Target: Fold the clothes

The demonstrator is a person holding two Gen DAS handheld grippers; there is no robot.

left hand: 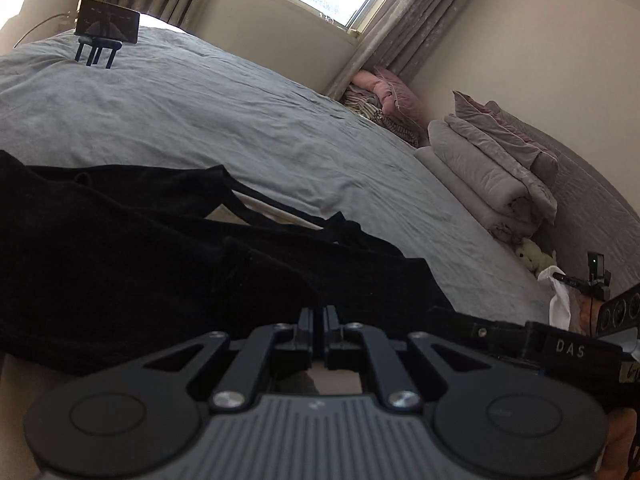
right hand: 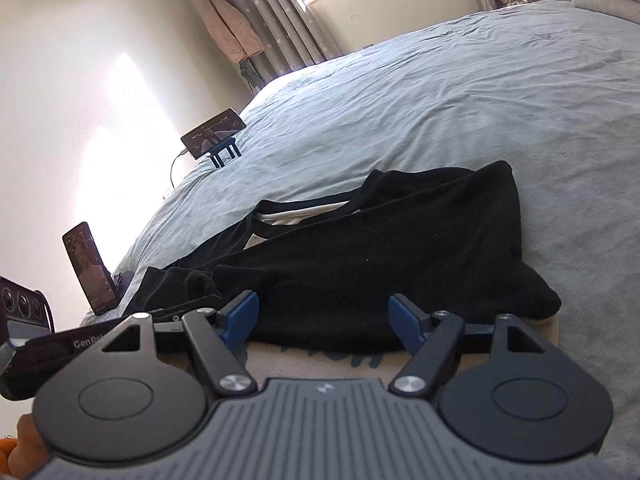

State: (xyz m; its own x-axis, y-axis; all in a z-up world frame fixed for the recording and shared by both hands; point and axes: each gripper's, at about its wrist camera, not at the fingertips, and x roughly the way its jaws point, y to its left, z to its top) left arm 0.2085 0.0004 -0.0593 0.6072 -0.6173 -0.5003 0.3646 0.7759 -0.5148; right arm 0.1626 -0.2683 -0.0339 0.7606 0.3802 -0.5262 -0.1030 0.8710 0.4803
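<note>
Left wrist view: left tool (left hand: pixel 319 314) has its jaws together, tips right at the near edge of the black garment (left hand: pixel 160 256). Whether cloth is pinched between them can't be told, black on black. Garment lies bunched on the bed (left hand: pixel 248 120), grey sheet, with a pale lining showing at an opening in the folds. Phone on a small stand (left hand: pixel 105 24) sits at the far end of the bed. Folded grey bedding (left hand: pixel 492 172) is stacked at the right, pink and striped fabric (left hand: pixel 380 100) behind it under the curtain (left hand: pixel 400 28). Right tool (left hand: pixel 520 336) enters from the right edge, just beside the garment.

Right wrist view: right tool (right hand: pixel 324 318) has its jaws well apart, blue pads (right hand: pixel 240 316) on either side of the garment's (right hand: pixel 380 256) near hem, not pressing on it. Garment lies across the bed (right hand: pixel 460 100), near edge over a tan board (right hand: pixel 328 360) with teal lettering. Phone on stand (right hand: pixel 212 134) is at the far left edge of the bed, cable hanging off. Second phone (right hand: pixel 90 268) stands upright nearer, at the left. Part of the left tool (right hand: pixel 80 342) shows low left.
</note>
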